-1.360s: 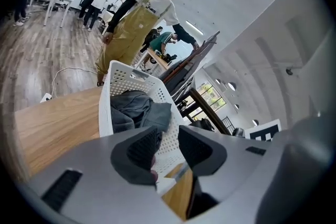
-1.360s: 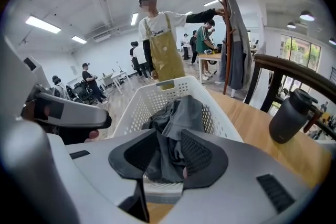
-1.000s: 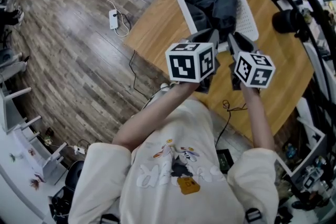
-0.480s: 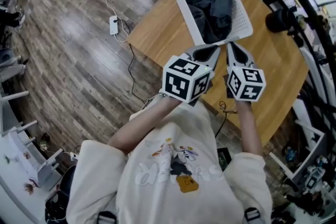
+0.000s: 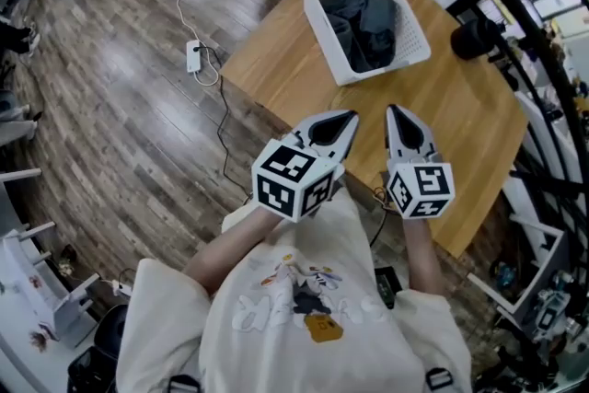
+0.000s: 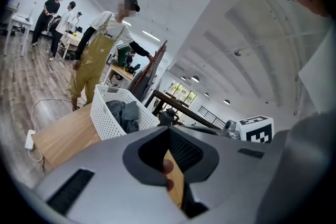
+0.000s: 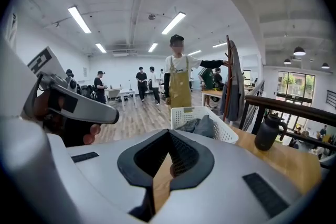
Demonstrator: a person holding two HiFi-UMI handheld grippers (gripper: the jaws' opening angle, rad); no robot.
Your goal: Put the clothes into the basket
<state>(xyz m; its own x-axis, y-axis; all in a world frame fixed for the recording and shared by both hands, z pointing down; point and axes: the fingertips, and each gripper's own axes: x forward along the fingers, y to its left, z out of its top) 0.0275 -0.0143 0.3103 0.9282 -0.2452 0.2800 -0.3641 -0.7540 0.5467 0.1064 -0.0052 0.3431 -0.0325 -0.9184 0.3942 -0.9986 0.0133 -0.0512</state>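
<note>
Lying in the basket (image 5: 391,64), clothes (image 5: 368,21), well beyond left tool (image 5: 349,118) and right tool (image 5: 393,110), both closed, empty.

White perforated basket (image 5: 323,26); dark grey clothes (image 5: 370,21); light wood table (image 5: 276,62); black-and-white square-patterned marker cubes (image 5: 293,182).

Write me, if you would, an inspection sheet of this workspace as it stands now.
Surface: wooden table, carrying a basket and a jug.
Job's things: dark clothes lie in the white basket; none seen outside it.
Clutter: black jug beside the basket.
Grippers: left gripper shut, empty; right gripper has just been closing, now shut, nothing between its jaws; both held short of the basket.
Cables: white power strip with its lead on the floor; dark cable by the table's edge.
Surroundings: wood floor; person in an apron standing beyond the basket.
</note>
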